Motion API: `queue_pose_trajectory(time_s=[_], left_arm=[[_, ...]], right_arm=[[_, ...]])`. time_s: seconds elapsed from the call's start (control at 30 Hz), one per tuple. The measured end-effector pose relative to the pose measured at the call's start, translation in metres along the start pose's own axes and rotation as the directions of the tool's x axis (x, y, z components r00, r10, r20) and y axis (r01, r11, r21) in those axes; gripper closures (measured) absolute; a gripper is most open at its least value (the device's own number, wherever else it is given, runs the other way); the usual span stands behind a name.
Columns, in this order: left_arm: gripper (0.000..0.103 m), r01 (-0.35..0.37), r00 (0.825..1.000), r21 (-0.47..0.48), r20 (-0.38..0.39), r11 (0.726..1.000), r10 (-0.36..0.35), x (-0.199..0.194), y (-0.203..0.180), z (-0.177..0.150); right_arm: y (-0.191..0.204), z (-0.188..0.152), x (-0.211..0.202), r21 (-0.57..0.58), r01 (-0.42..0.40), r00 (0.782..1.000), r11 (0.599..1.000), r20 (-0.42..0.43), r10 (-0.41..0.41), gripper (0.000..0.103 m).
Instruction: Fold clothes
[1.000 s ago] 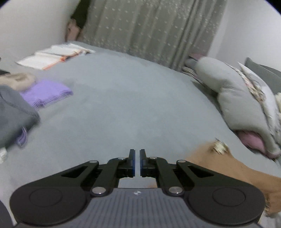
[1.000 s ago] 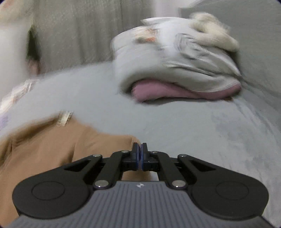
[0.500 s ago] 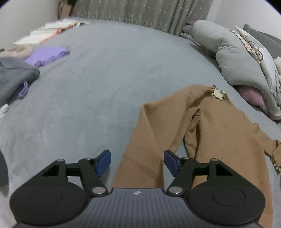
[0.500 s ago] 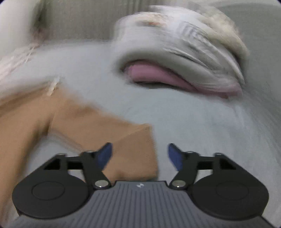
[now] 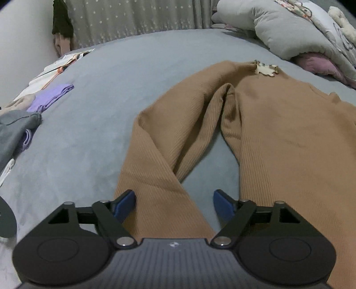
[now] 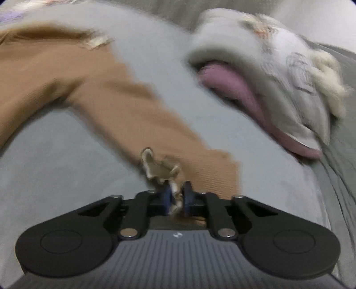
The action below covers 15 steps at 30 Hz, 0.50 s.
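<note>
Left hand-held gripper (image 5: 174,205) hovers wide open over one sleeve of the single brown sweater (image 5: 289,137) spread on the bed (image 5: 93,124). Right hand-held gripper (image 6: 178,197) pinches the other sleeve's frilled cuff (image 6: 160,169).

Grey pillow (image 5: 280,31), star-patterned curtain (image 5: 133,20)

L gripper (image 5: 174,203) is hanging low w/ jaws spread wide, blue pads (image 5: 124,203) well apart, one on each side of the brown sweater (image 5: 278,137) sleeve, gripping nothing. R gripper (image 6: 178,196) is sitting nearly closed, pads pinching the pale trim at the sweater's cuff, a bit of fabric bunching btwn them. R view is blurring.
</note>
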<state>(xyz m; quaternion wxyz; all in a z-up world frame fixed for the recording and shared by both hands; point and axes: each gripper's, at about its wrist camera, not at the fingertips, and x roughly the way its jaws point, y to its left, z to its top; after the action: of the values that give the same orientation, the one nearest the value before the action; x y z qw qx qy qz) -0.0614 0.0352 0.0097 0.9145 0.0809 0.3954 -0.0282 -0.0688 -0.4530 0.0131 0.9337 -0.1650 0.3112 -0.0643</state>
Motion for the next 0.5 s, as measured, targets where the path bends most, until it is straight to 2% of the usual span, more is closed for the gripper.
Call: queue_pose_trajectory(time_s=[0.03, 0.07, 0.1, 0.13, 0.17, 0.2, 0.27, 0.33, 0.37, 0.4, 0.43, 0.5], left_arm=[[0.070, -0.006, 1.000, -0.020, 0.000, 1.000, 0.006, -0.001, 0.007, 0.001], [0.083, -0.006, 1.000, -0.044, 0.000, 0.999, 0.006, -0.001, 0.014, 0.002], [0.088, 0.008, 1.000, -0.080, -0.002, 0.997, -0.008, -0.001, 0.019, 0.003], [0.088, 0.025, 1.000, -0.123, -0.005, 0.992, -0.025, -0.003, 0.021, 0.005], [0.088, 0.041, 0.999, -0.160, -0.007, 0.986, -0.042, -0.004, 0.024, 0.007], [0.088, 0.055, 0.998, -0.186, -0.008, 0.981, -0.058, -0.003, 0.029, 0.007], [0.089, 0.080, 0.996, -0.234, -0.007, 0.969, -0.084, -0.003, 0.038, 0.008], [0.089, 0.088, 0.996, -0.253, 0.001, 0.963, -0.090, -0.007, 0.037, 0.010], [0.089, 0.090, 0.996, -0.267, 0.007, 0.959, -0.091, -0.009, 0.040, 0.011], [0.089, 0.098, 0.995, -0.294, 0.017, 0.951, -0.098, -0.011, 0.047, 0.013], [0.089, 0.113, 0.994, -0.323, 0.027, 0.940, -0.111, -0.014, 0.055, 0.013], [0.089, 0.141, 0.990, -0.374, 0.044, 0.917, -0.134, -0.018, 0.069, 0.015]], right_arm=[[-0.005, 0.002, 0.003, 0.035, 0.020, 1.000, 0.999, 0.005, -0.020, 0.093], [-0.025, 0.011, -0.018, 0.192, 0.032, 0.994, 0.981, 0.094, -0.051, 0.093], [-0.054, 0.013, -0.041, 0.382, 0.018, 0.978, 0.924, 0.184, -0.095, 0.093], [-0.082, 0.006, -0.053, 0.526, -0.005, 0.964, 0.850, 0.229, -0.136, 0.093], [-0.110, 0.000, -0.064, 0.655, -0.037, 0.946, 0.754, 0.266, -0.184, 0.093], [-0.132, -0.013, -0.073, 0.755, -0.053, 0.935, 0.653, 0.268, -0.234, 0.094], [-0.159, -0.049, -0.073, 0.882, -0.012, 0.928, 0.472, 0.186, -0.323, 0.096], [-0.180, -0.084, -0.067, 0.957, 0.039, 0.920, 0.286, 0.077, -0.384, 0.096], [-0.185, -0.101, -0.064, 0.977, 0.068, 0.917, 0.202, 0.019, -0.398, 0.096], [-0.188, -0.114, -0.060, 0.986, 0.096, 0.914, 0.139, -0.032, -0.403, 0.096], [-0.188, -0.116, -0.058, 0.986, 0.103, 0.917, 0.130, -0.043, -0.397, 0.096], [-0.184, -0.108, -0.056, 0.982, 0.084, 0.928, 0.166, -0.017, -0.373, 0.095]])
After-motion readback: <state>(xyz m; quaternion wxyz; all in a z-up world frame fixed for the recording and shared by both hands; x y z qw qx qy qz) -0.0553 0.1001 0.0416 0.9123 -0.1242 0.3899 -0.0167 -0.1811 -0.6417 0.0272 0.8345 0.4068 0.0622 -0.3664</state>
